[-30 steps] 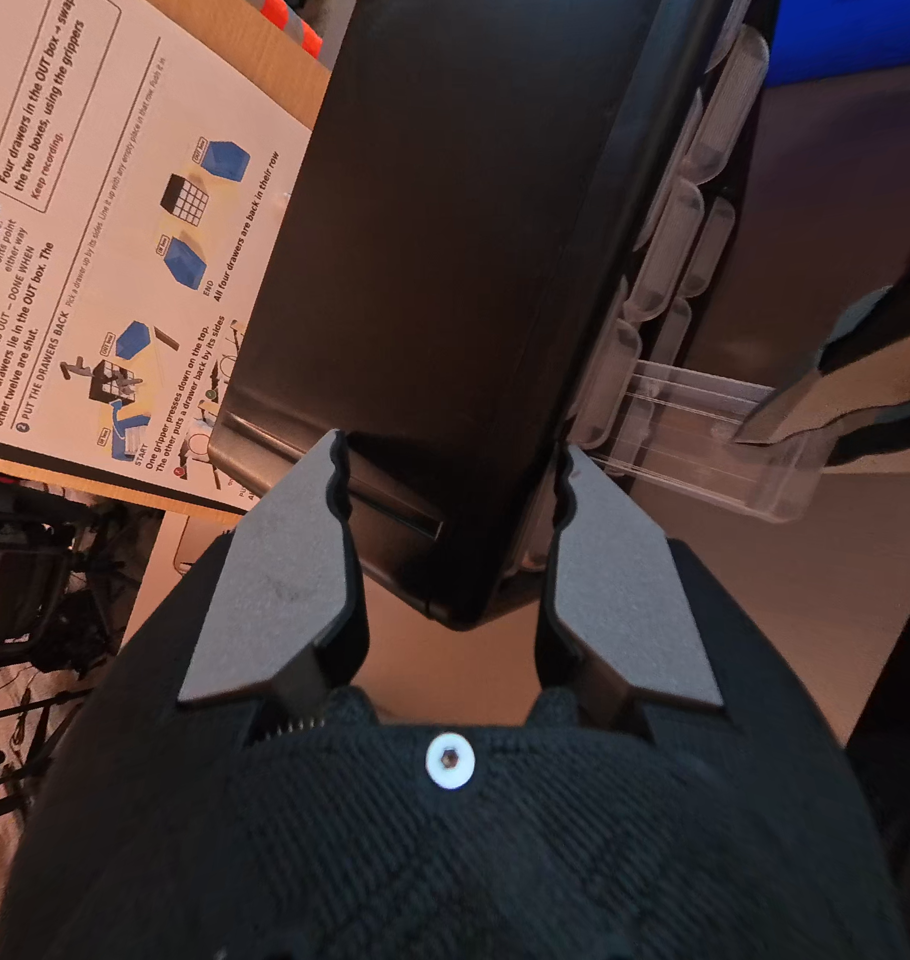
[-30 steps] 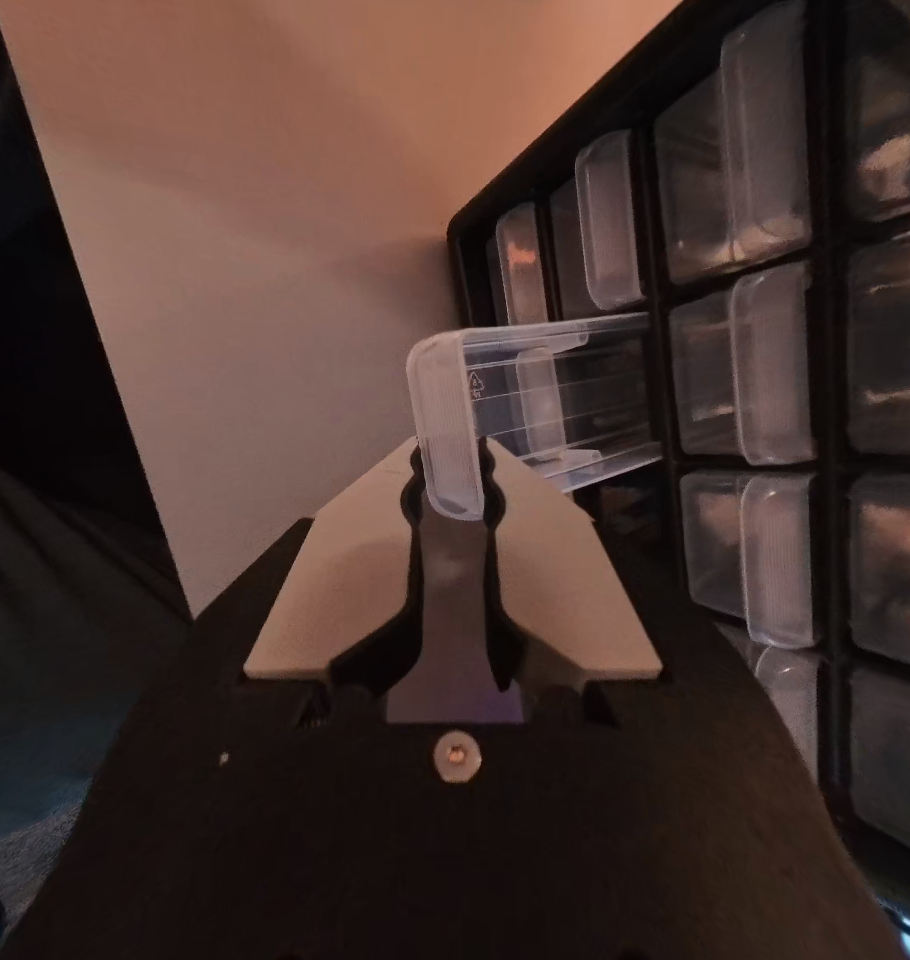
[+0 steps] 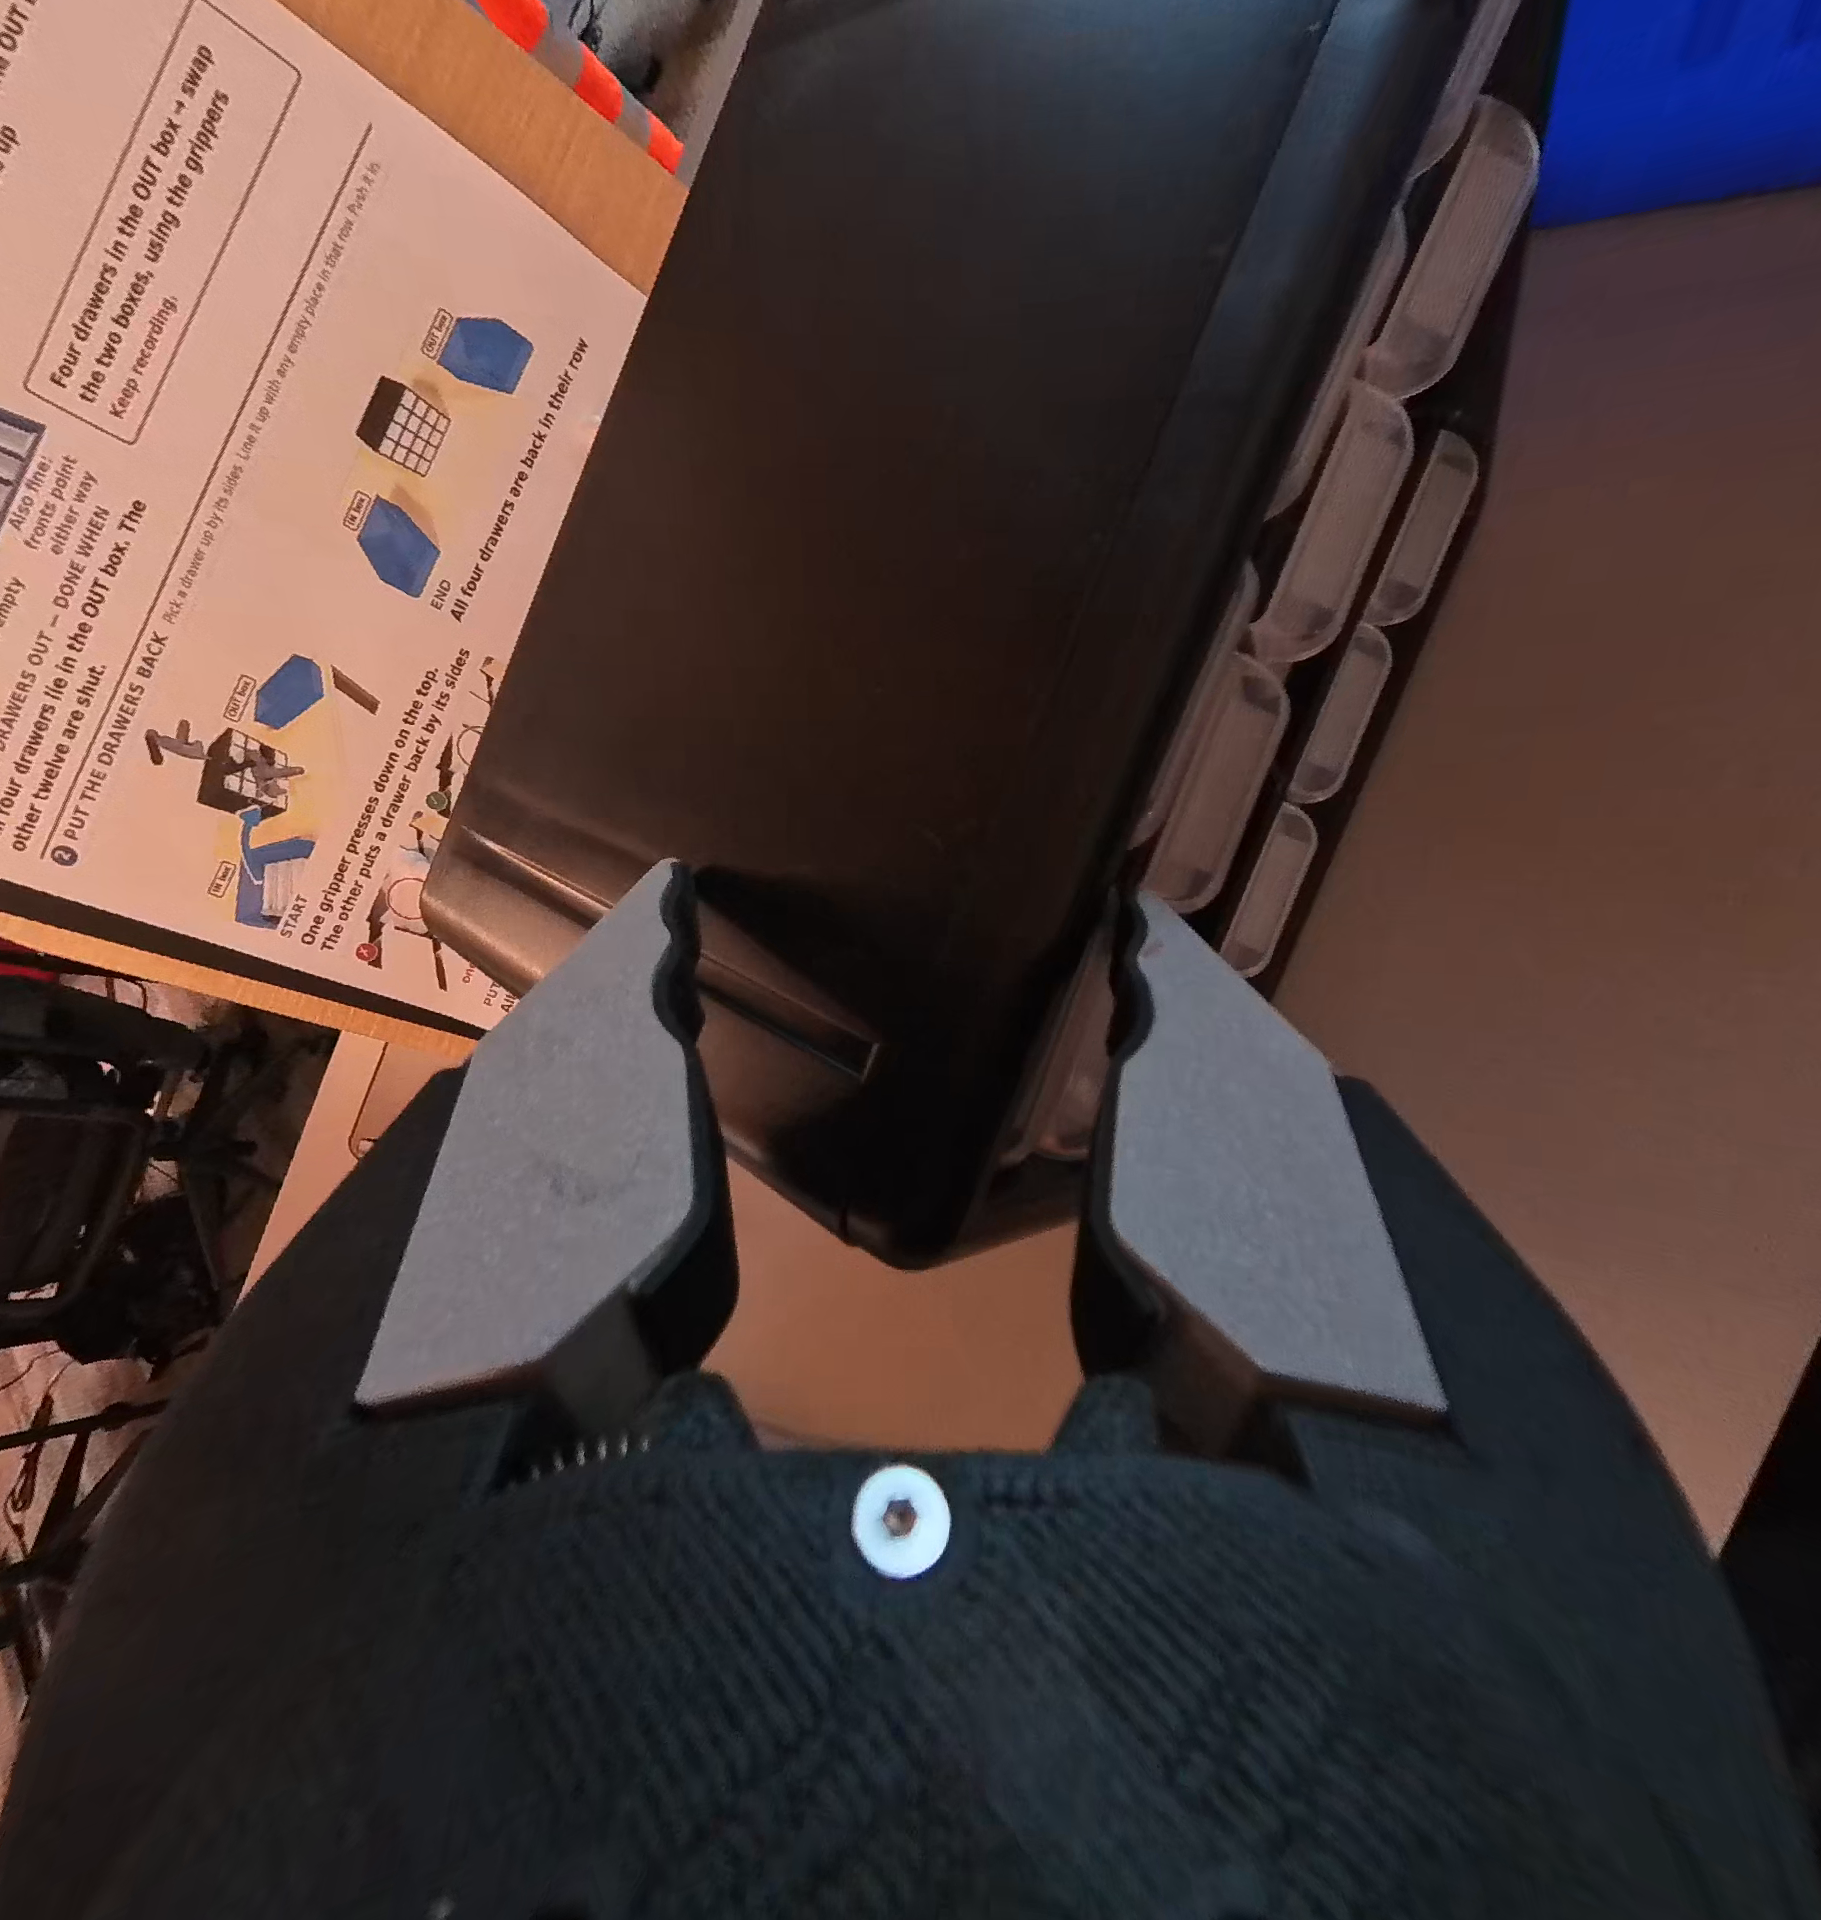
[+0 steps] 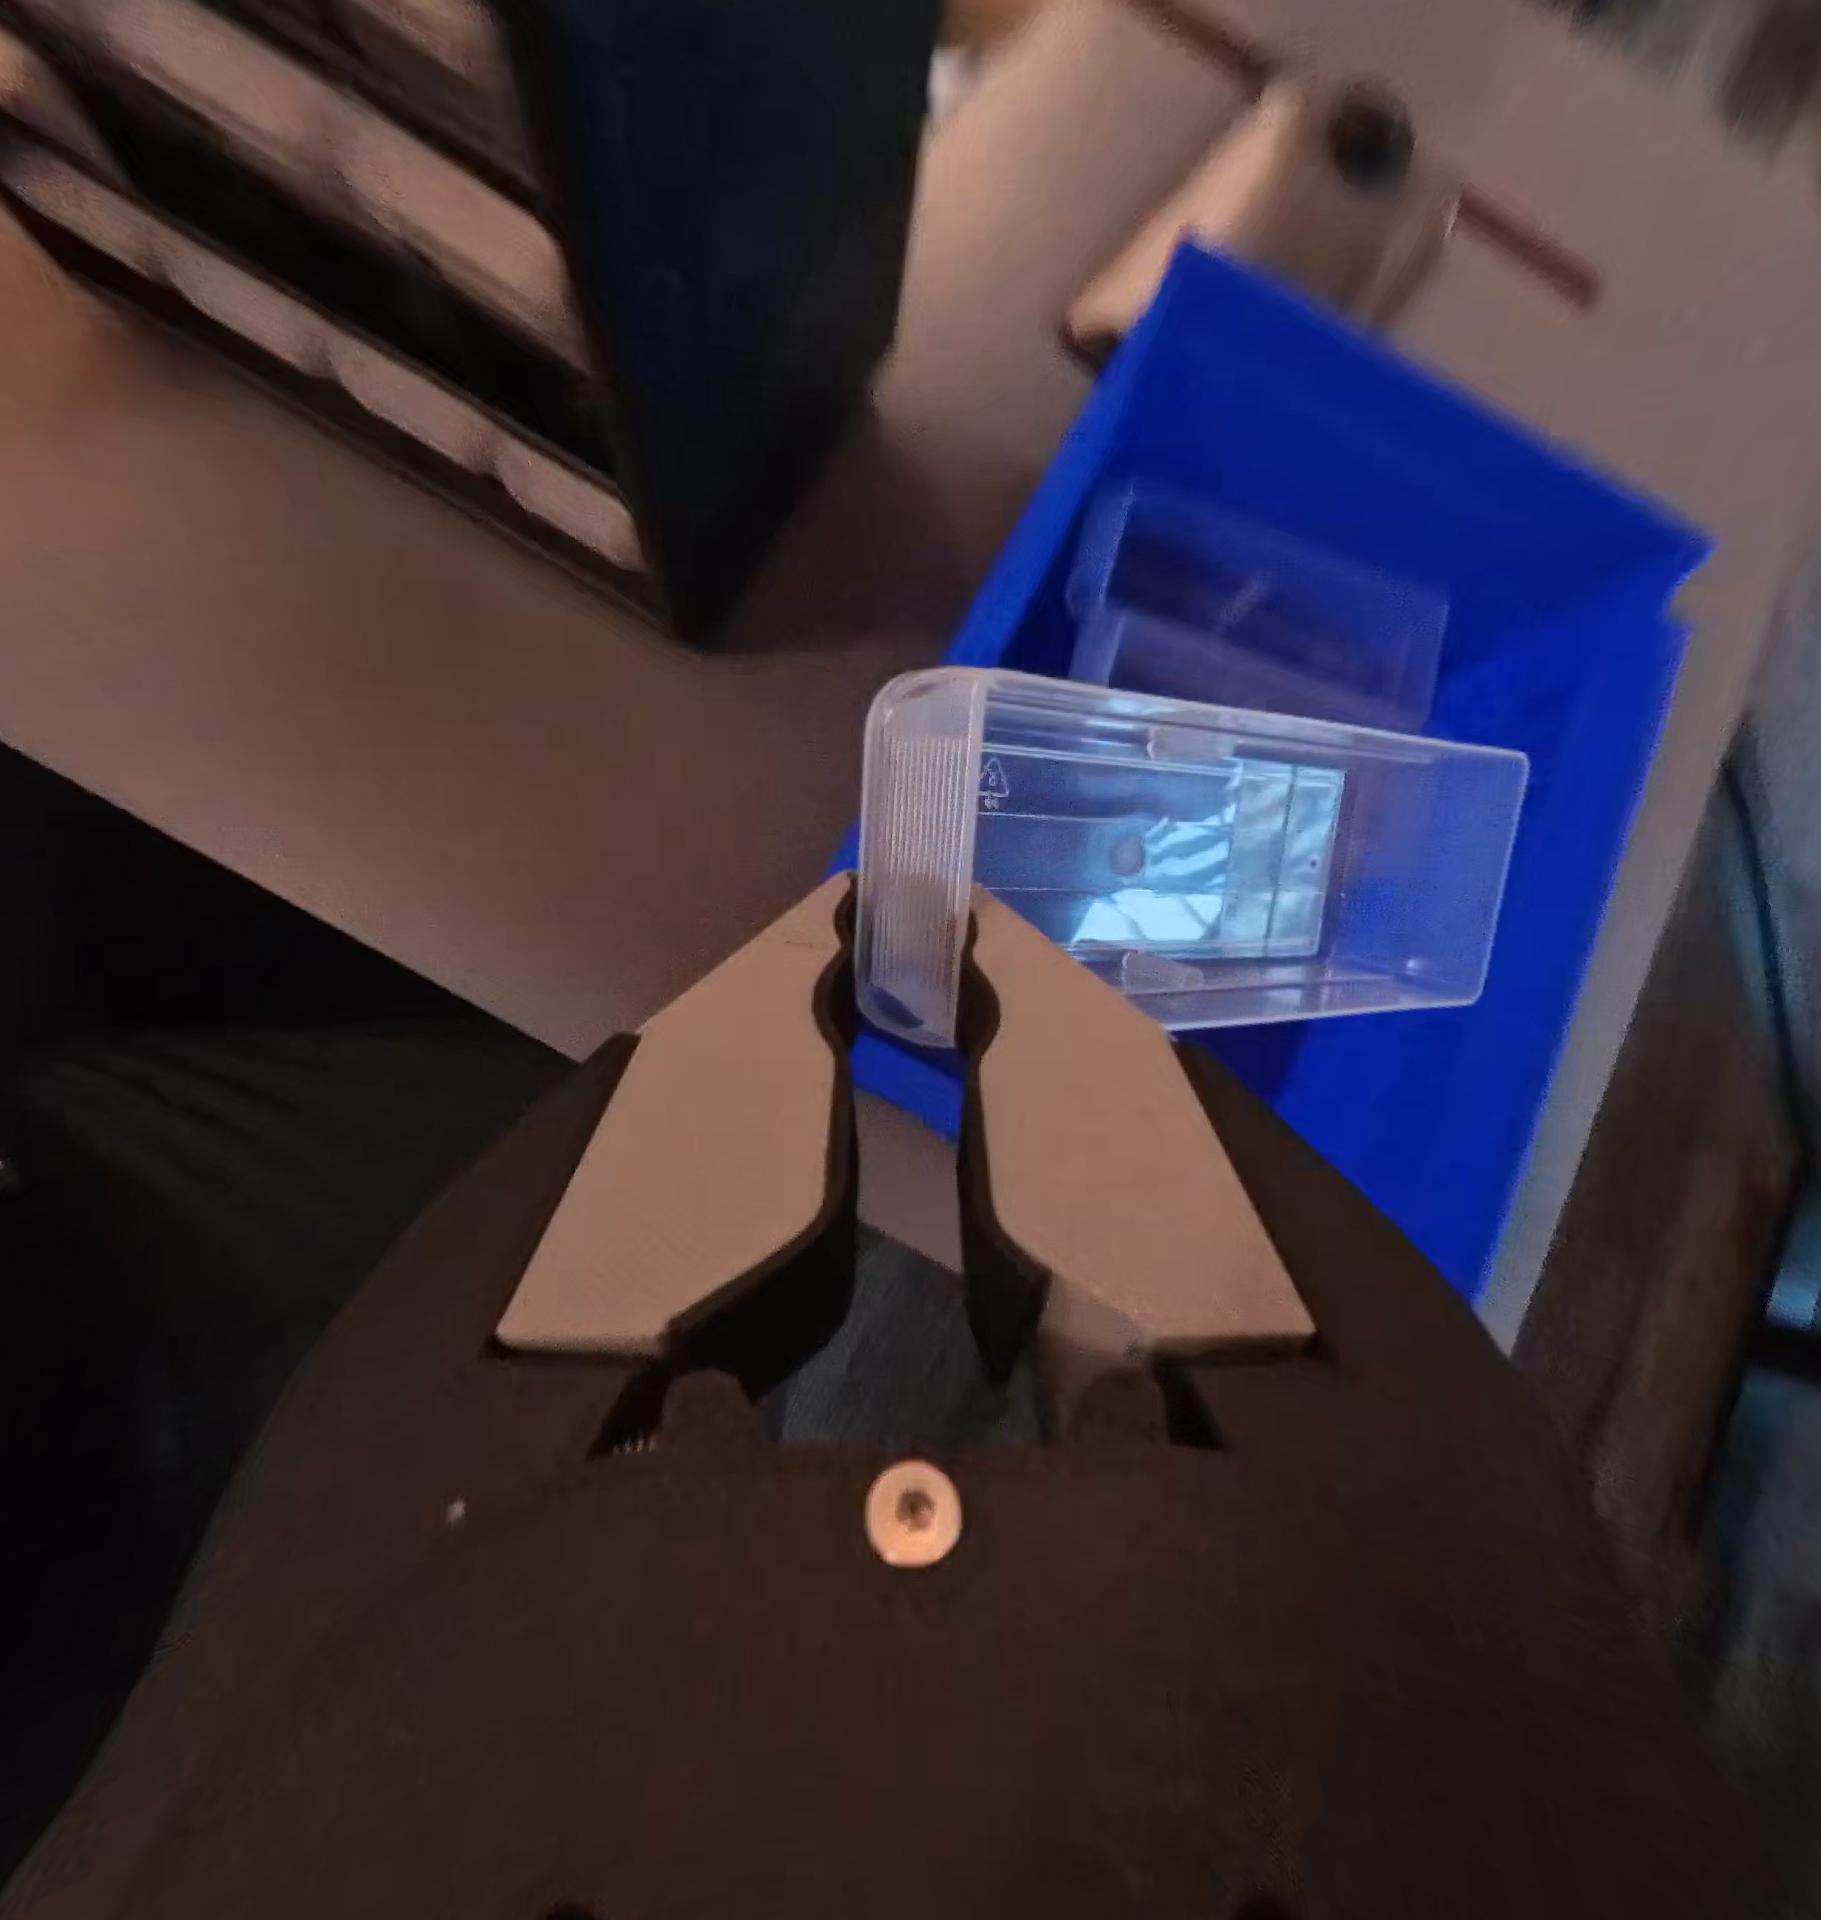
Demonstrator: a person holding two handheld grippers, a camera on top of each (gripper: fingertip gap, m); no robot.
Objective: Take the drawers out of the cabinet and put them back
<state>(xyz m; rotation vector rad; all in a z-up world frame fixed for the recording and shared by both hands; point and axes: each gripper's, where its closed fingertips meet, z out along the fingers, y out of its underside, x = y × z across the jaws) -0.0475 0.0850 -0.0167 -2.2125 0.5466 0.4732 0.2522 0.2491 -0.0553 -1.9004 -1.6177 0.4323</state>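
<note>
One clear drawer (image 4: 1145,862) is out of the black cabinet (image 3: 937,540) and held over the blue bin (image 4: 1405,582) by the right gripper (image 4: 911,971).

Largest first: the pale worktop (image 3: 1633,727) carries the cabinet, whose flat top fills the left wrist view with rows of clear drawer fronts running along its right edge; a printed instruction sheet (image 3: 262,468) lies beyond its left side, near the worktop's wooden edge. The left gripper (image 3: 901,966) stands with its jaws spread wide on either side of the cabinet's near top corner. The bin sits on the worktop right of the cabinet, another clear drawer (image 4: 1270,613) lying inside it. The held drawer's long axis points away from the right gripper toward the bin, its ribbed front pull pinched between the closed-down jaws. Surroundings are dim and blurred.
</note>
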